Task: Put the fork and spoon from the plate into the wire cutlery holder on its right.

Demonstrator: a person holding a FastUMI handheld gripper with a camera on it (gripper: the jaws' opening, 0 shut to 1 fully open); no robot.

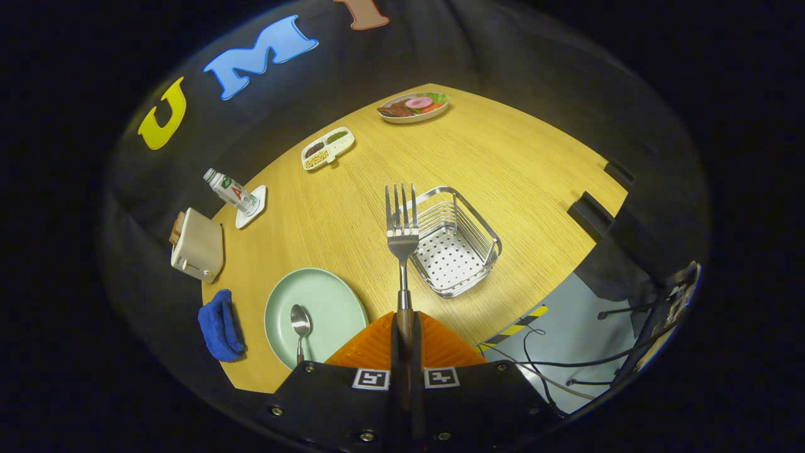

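My gripper [405, 333] is shut on the dark handle of the fork [401, 226], held high above the table with the tines pointing away from me. The fork's head overlaps the near left rim of the wire cutlery holder [468, 251], which stands empty on the wooden table to the right of the plate. The pale green plate [327, 302] lies below and left of my fingers. The spoon [300, 327] rests on the plate, bowl away from me, its handle running under my gripper body.
A blue cloth [219, 326] lies left of the plate, a toaster [198, 246] beyond it. A bottle [231, 190] on a coaster, a divided snack tray [327, 148] and a dish of food [414, 106] stand farther back. Cables [566, 362] trail on the floor past the table's right edge.
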